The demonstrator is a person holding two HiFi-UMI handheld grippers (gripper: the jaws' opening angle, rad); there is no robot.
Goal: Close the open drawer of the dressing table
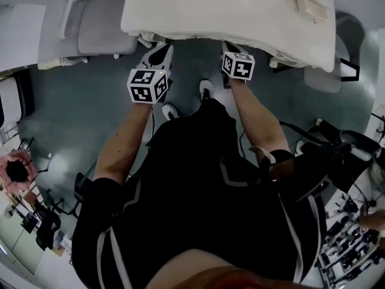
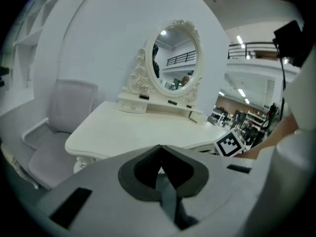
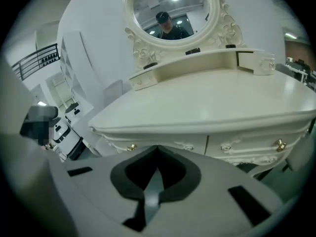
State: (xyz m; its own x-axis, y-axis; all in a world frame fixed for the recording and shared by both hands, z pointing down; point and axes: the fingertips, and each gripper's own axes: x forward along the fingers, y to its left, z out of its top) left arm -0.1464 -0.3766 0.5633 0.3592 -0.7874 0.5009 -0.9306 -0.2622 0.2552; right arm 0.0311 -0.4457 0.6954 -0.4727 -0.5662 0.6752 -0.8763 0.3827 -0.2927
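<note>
The left gripper (image 2: 160, 148) fills the lower half of its own view, its dark pads (image 2: 143, 171) pressed tip to tip with nothing between them. The right gripper (image 3: 157, 149) looks the same in its view: pads (image 3: 177, 174) shut together, empty.

Just past the right gripper's tips, across the middle of that view, runs the front of the cream table (image 3: 207, 107). Two front drawers lie flush there, each with a gold knob (image 3: 131, 147).

On the tabletop a curved shelf (image 3: 197, 63) sits under the oval mirror (image 3: 173, 9), which reflects a person in dark clothes. The open drawer (image 3: 254, 62) is the small one at the shelf's right end, in the upper right of the right gripper view. It juts forward of the shelf face, far across the top from both grippers.

From the head view both grippers sit at upper centre, side by side and apart, pointing at the table's near rim with their tips just under it. The person's shoes (image 1: 206, 89) show on the grey floor (image 1: 78, 101) between them.

In the left gripper view the right gripper's cube (image 2: 229, 143) shows at lower right, and a pale chair (image 2: 64, 115) stands at the left, beside the table's end
</note>
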